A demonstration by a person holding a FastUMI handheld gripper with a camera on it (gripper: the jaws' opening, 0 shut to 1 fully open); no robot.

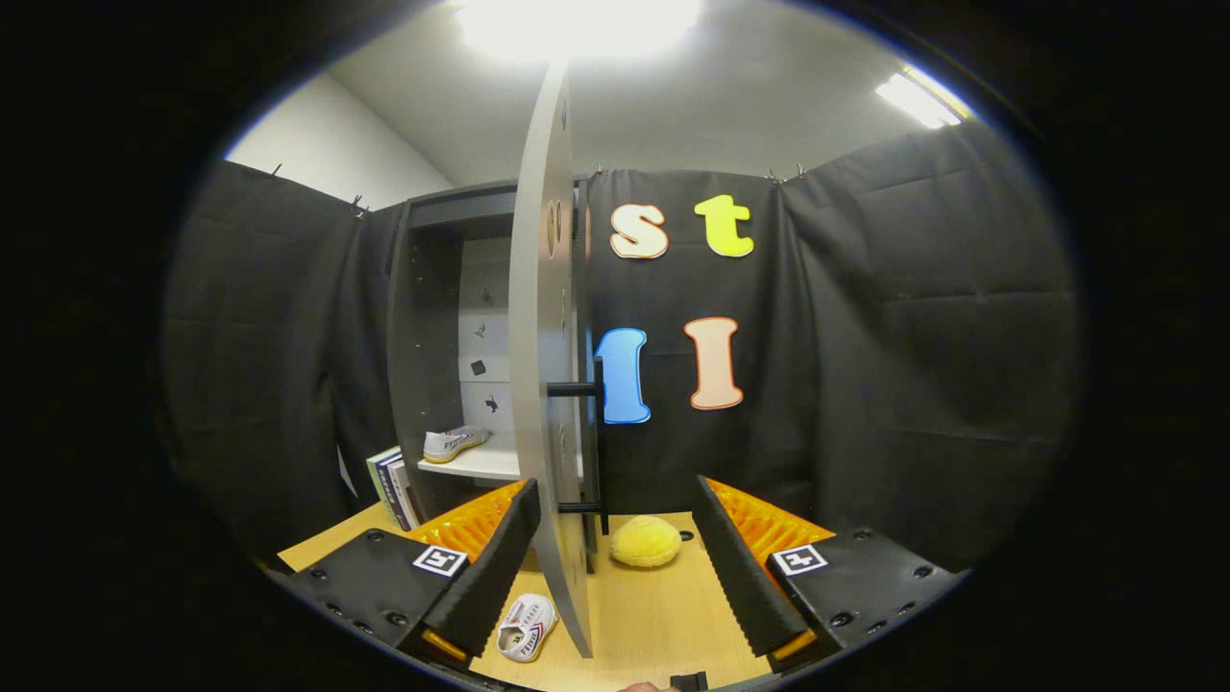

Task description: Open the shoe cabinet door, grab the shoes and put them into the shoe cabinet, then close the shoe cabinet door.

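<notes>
With the cabinet door [540, 365] swung open edge-on between the spread, empty fingers of the gripper [615, 567], one shoe [454, 442] sits on the shelf inside while the other shoe [527, 627] lies on the table near the left finger, so the loading step looks half done and the next move calls for grasping that near shoe.

Grey cabinet door [540, 365] stands open edge-on; one white shoe [454, 442] inside, another [527, 627] on the table.

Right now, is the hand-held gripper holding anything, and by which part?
Nothing is held. The hand-held gripper is open; the edge of the open cabinet door stands between its fingers, neither finger pressing it.
</notes>
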